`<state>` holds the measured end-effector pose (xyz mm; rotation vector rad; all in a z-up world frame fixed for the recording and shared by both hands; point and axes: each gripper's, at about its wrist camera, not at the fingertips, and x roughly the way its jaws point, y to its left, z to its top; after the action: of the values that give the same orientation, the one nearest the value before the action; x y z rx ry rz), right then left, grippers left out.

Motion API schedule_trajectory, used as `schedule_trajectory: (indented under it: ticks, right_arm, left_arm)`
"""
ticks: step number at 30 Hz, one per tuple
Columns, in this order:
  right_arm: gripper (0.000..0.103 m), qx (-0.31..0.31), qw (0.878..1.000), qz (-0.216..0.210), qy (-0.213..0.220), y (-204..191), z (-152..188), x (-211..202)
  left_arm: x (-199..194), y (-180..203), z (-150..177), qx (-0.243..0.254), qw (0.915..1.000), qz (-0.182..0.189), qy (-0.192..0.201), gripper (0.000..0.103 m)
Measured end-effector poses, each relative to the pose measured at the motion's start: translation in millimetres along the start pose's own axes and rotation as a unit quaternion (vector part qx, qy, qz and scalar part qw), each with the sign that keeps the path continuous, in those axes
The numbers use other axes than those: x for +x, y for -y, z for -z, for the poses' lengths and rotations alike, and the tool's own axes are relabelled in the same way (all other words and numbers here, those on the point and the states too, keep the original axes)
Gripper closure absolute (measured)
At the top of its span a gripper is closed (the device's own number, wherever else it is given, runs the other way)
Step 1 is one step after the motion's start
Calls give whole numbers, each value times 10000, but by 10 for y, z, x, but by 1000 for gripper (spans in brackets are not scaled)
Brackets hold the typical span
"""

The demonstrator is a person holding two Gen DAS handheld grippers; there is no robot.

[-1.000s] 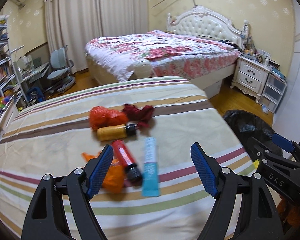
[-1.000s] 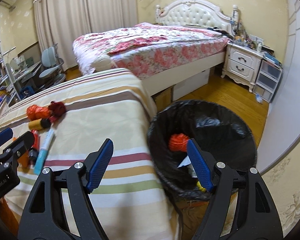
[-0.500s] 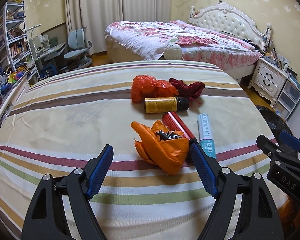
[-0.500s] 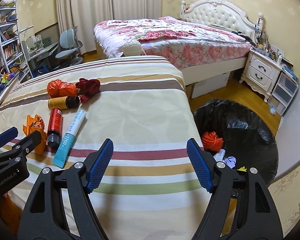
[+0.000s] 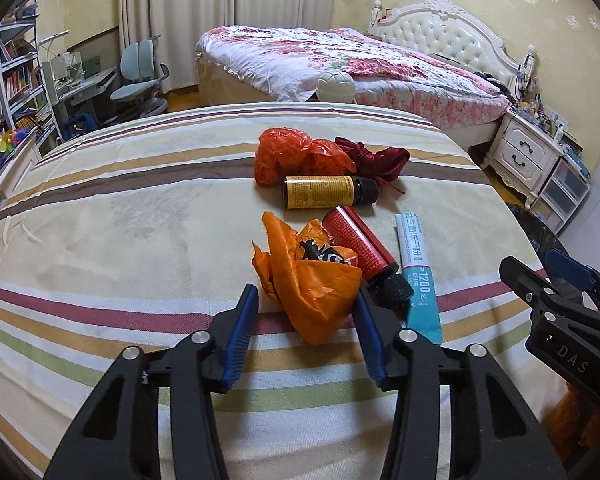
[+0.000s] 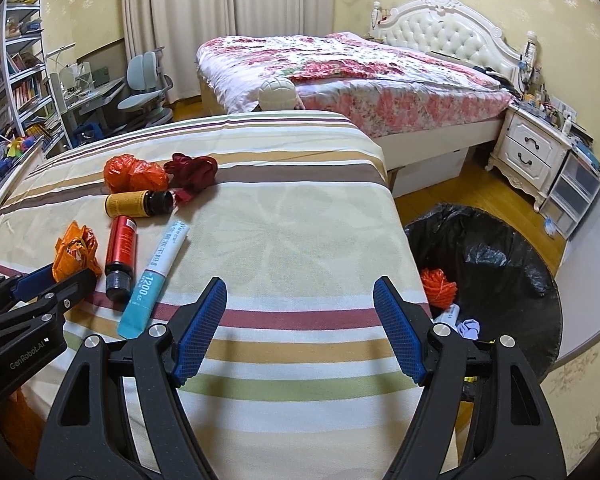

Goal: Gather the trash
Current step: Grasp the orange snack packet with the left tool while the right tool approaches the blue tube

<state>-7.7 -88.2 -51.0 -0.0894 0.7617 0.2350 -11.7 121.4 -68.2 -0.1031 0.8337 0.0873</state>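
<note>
Left wrist view: the left claw [image 5: 305, 322] hangs low over the striped bed [image 5: 140, 220], its jaws apart on either side of a crumpled orange wrapper [image 5: 308, 280], not clearly pressing it. Just right of the wrapper lie a red bottle [image 5: 360, 246] and a teal tube [image 5: 418, 272], side by side. Farther up the bed rest a yellow bottle [image 5: 328, 192], an orange bag [image 5: 296, 156] and a dark red cloth [image 5: 376, 158], bunched close together. The right claw [image 6: 300, 328] is spread wide with nothing in it, over the near right part of the bed. Beside the bed stands a bin [image 6: 512, 256] with a black liner, an orange mesh ball [image 6: 439, 283] and other scraps inside.
</note>
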Motion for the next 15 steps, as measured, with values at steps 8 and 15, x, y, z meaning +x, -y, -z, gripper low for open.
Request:
schedule_trajectory:
  ticks: [8, 15]
  right_arm:
    - [29, -288, 9993, -233, -16, -297, -58, 22]
    - [29, -624, 9974, -342, -114, -591, -97, 115]
  left_arm:
    - [-86, -179, 39, 48, 9998, -164, 112, 71]
    - [-124, -454, 59, -135, 9994, -305, 115, 71]
